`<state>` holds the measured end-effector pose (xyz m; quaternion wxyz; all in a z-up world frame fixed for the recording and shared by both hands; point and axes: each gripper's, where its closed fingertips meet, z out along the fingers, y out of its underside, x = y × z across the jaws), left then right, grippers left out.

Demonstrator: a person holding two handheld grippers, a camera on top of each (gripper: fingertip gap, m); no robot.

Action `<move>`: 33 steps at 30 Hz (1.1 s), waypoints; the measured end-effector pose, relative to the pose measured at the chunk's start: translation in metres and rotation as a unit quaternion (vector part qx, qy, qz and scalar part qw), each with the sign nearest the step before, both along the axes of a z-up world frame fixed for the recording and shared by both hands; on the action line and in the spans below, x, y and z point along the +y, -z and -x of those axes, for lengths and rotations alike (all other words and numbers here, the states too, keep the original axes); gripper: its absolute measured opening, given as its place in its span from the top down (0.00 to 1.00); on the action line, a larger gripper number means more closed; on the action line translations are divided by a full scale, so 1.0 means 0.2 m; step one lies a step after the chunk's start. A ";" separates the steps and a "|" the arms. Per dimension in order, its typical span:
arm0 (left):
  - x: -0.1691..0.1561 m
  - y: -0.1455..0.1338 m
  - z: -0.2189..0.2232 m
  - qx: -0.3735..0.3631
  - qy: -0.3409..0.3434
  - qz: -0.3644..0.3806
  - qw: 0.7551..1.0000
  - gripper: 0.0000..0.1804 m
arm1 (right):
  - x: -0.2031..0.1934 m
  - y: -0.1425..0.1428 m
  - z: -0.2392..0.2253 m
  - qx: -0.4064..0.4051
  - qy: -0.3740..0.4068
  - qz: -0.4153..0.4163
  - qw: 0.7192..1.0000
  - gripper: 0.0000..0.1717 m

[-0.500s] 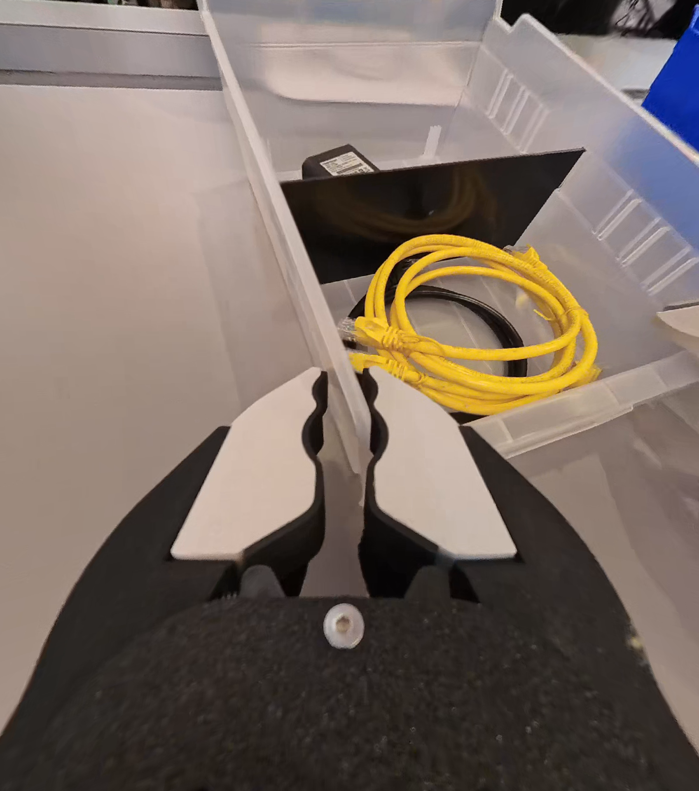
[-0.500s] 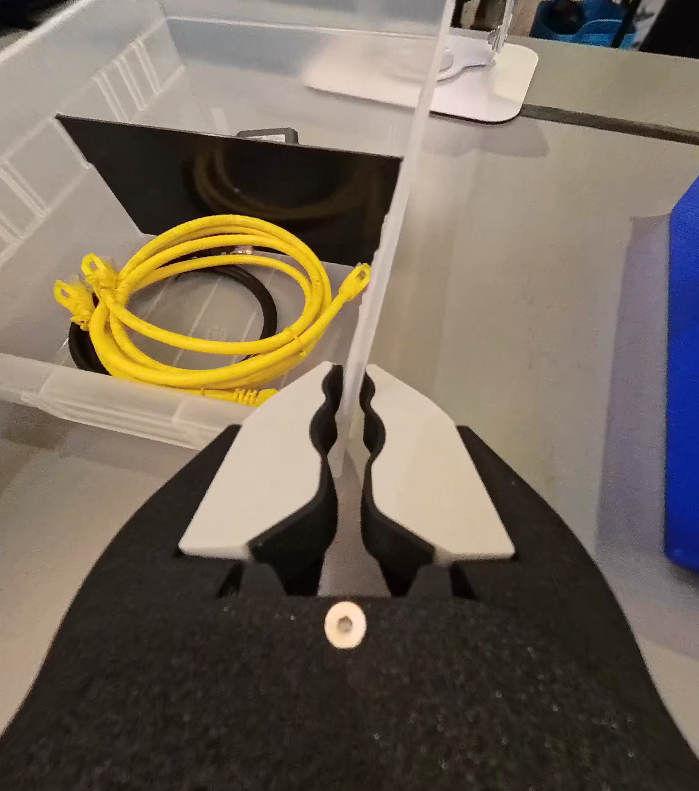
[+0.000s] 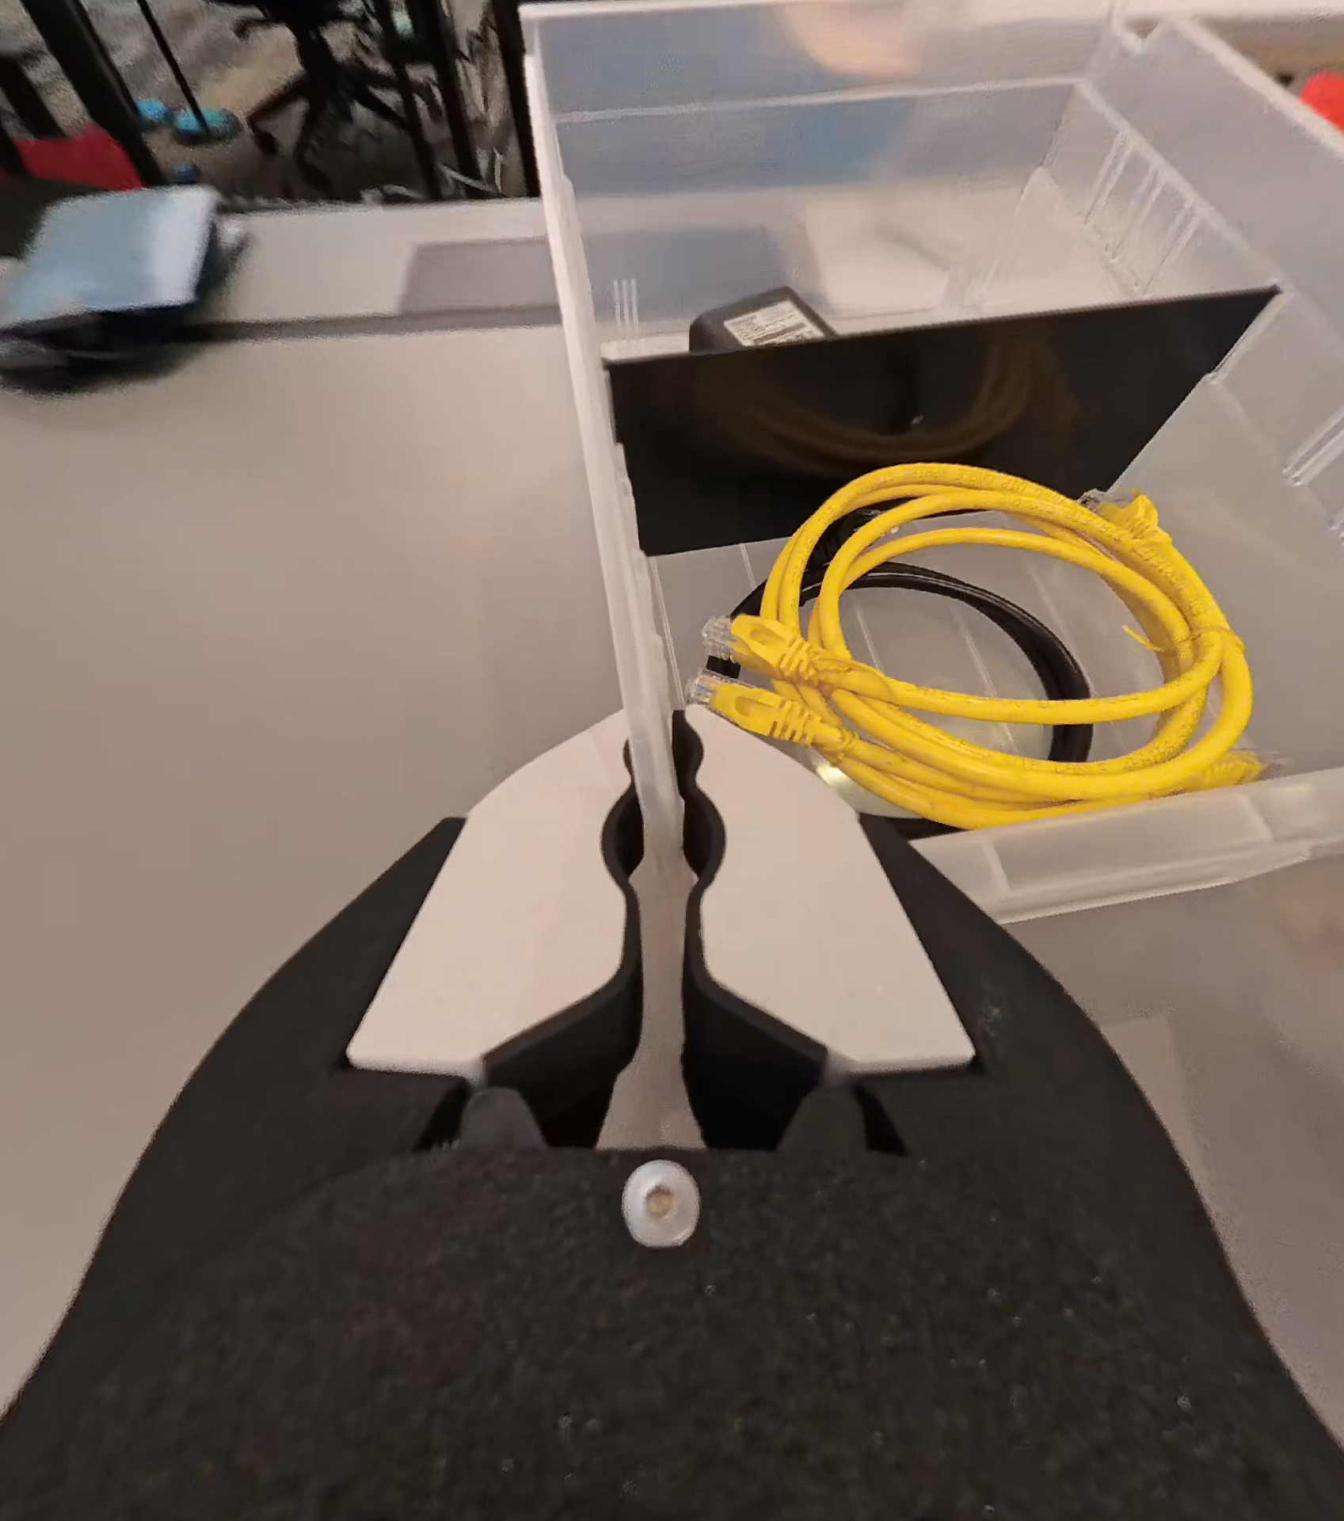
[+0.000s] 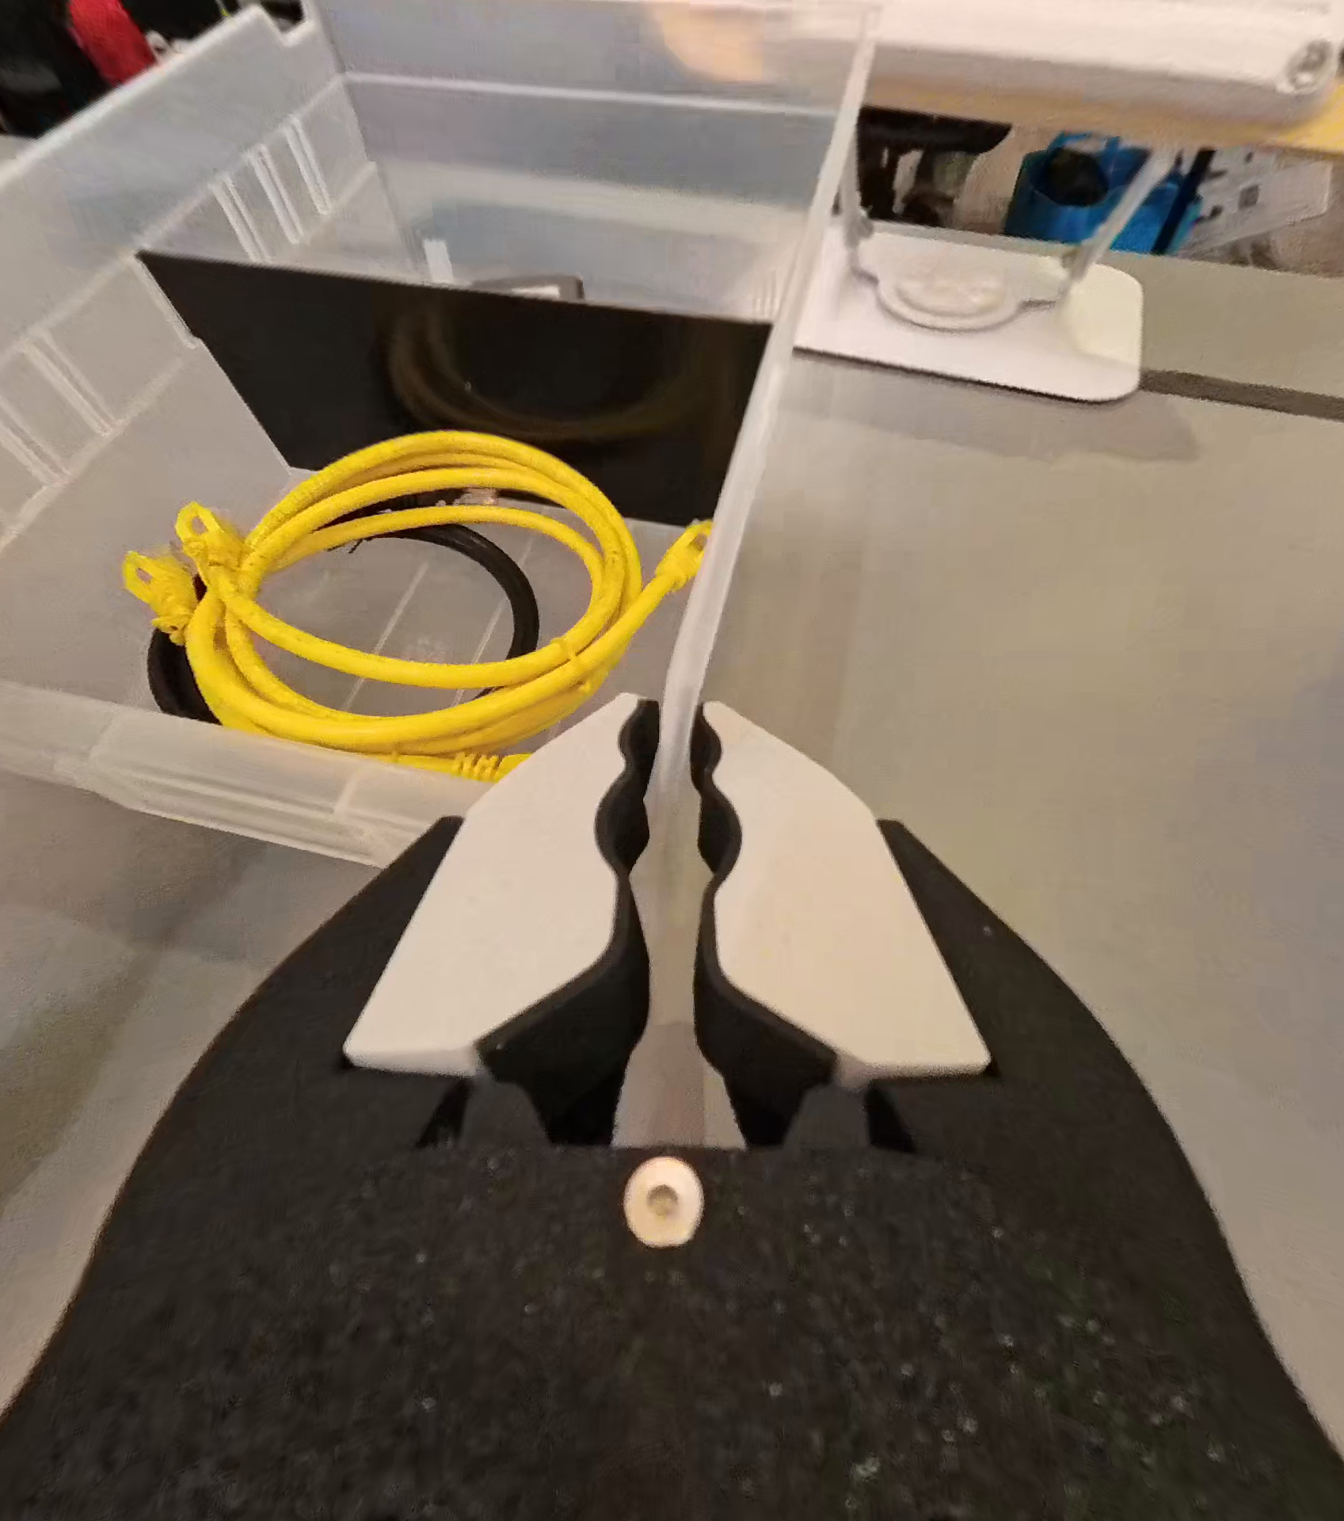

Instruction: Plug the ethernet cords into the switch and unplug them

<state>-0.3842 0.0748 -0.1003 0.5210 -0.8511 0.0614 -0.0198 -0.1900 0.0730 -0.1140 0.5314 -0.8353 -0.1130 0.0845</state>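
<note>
A clear plastic bin (image 3: 1145,831) stands on the grey table. In it lie coiled yellow ethernet cords (image 3: 981,658) over a black cable (image 3: 1063,658), in front of a glossy black panel (image 3: 899,411). A black power adapter (image 3: 759,329) shows behind the panel. My left gripper (image 3: 656,732) is shut on the bin's left wall (image 3: 594,411). My right gripper (image 4: 672,708) is shut on the bin's right wall (image 4: 767,387). The cords (image 4: 405,593) also show in the right wrist view, left of my fingers. I cannot make out a switch.
A white stand with a flat base (image 4: 981,329) sits on the table (image 4: 1063,658) behind the bin's right side. A blurred blue-grey flat object (image 3: 109,272) lies at the table's far left. Chairs and clutter stand beyond the table's far edge.
My left pads closed the last bit onto the bin's left wall. Both views now take in more of the room behind the bin, so both grippers have shifted with it.
</note>
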 end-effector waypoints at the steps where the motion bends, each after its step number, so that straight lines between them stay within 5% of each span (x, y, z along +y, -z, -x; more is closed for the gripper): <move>1: 0.01 -0.02 0.08 0.003 -0.003 -0.011 1.000 0.98 | 0.02 -0.02 0.08 0.002 -0.005 -0.003 1.000 0.96; 5: 0.07 -0.05 0.41 0.017 0.019 -0.030 0.999 0.98 | 0.08 -0.07 0.41 0.005 -0.021 -0.009 1.000 0.95; 10: 0.11 0.07 0.73 0.006 0.010 0.010 1.000 0.98 | 0.08 0.07 0.75 -0.028 -0.045 0.025 0.998 0.94; 12: 0.12 0.16 0.79 0.008 0.002 0.049 0.999 0.98 | 0.08 0.16 0.81 -0.031 -0.051 0.051 0.997 0.93; 20: 0.14 0.16 0.86 -0.089 -0.021 0.014 0.996 0.98 | 0.04 0.14 0.91 0.048 -0.138 0.066 0.987 0.88; 27: 0.11 0.14 0.88 -0.095 -0.031 0.011 0.995 0.92 | -0.25 0.00 0.73 0.041 -0.285 0.041 0.957 0.90; 31: 0.05 -0.04 1.00 -0.018 -0.104 -0.059 0.993 0.74 | -0.38 -0.05 0.37 0.033 -0.300 0.014 0.953 0.83; 33: 0.00 -0.16 0.98 -0.001 -0.114 -0.103 0.988 0.80 | -0.43 -0.03 0.11 0.025 -0.288 0.001 0.957 0.82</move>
